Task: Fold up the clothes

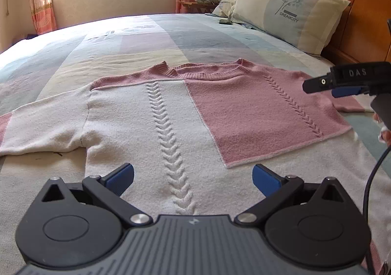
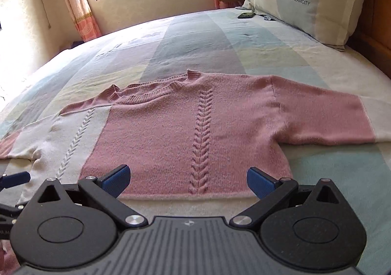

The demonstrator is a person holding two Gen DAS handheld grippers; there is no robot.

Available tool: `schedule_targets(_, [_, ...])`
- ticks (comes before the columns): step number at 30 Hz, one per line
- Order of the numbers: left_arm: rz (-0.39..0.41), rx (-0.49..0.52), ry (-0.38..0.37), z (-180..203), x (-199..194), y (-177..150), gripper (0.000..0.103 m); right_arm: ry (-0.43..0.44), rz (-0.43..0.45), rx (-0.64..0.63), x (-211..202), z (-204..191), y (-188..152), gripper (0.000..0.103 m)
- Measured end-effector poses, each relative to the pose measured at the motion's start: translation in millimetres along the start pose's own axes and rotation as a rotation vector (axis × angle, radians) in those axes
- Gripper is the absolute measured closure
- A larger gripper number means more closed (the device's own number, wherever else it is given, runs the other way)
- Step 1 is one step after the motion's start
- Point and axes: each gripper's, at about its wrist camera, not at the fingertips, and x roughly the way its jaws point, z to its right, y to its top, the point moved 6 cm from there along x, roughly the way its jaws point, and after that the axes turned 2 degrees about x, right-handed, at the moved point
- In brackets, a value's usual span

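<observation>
Sweater [image 2: 185, 128] flat on bed [image 2: 220, 38], just beyond spread fingers [image 2: 117, 181].

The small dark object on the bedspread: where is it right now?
The small dark object lies on the bedspread at the far end, just left of the pillow in both views, well beyond the sweater collar.

My sweater [image 1: 185, 113] lies flat, front up, on the bed — pink and cream blocks, two cable braids, ribbed collar away from me, both sleeves spread sideways.
</observation>
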Motion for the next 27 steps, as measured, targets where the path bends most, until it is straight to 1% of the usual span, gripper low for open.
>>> schedule_targets(3, [0.008, 0.02, 0.086, -11, 0, 2, 0.001, -0.031, -0.044, -0.001, 39, 12, 49, 0.0])
schedule_targets(5, [0.013, -0.008, 0.101, -18, 0, 5, 0.001, -0.033, -0.086, 0.041, 67, 23, 76, 0.0])
schedule_targets(7, [0.006, -0.062, 0.075, -26, 1, 6, 0.001, 0.048, -0.115, 0.124, 88, 29, 94, 0.0])
schedule_targets(11, [-0.024, -0.114, 0.061, -35, 6, 2, 0.001, 0.236, -0.182, 0.235, 124, 16, 108, 0.0])
schedule_targets(12, [-0.031, -0.122, 0.058, -36, 8, 1, 0.001, 0.257, -0.197, 0.242, 132, 12, 109, 0.0])
schedule_targets(14, [-0.045, -0.139, 0.053, -38, 10, -1, 0.001, 0.257, -0.213, 0.223, 148, 3, 108, 0.0])
schedule_targets(16, [-0.061, -0.171, 0.01, -37, 15, -3, 0.001, 0.243, -0.214, 0.203, 166, -3, 108, 0.0])
schedule_targets(18, [-0.076, -0.209, -0.021, -38, 18, -6, 0.001, 0.201, -0.197, 0.174, 183, -6, 107, 0.0])
schedule_targets(21, [-0.079, -0.224, -0.027, -39, 21, -7, 0.001, 0.184, -0.098, 0.126, 192, -7, 115, 0.0])
schedule_targets(22, [-0.075, -0.221, -0.025, -39, 20, -7, 0.001, 0.171, -0.093, 0.125, 196, -5, 116, 0.0])
schedule_targets(25, [-0.073, -0.231, -0.031, -39, 19, -7, 0.001, 0.168, -0.064, 0.157, 192, 0, 121, 0.0])
schedule_targets(27, [-0.066, -0.235, -0.03, -40, 17, -7, 0.001, 0.177, -0.048, 0.17, 176, 2, 122, 0.0])
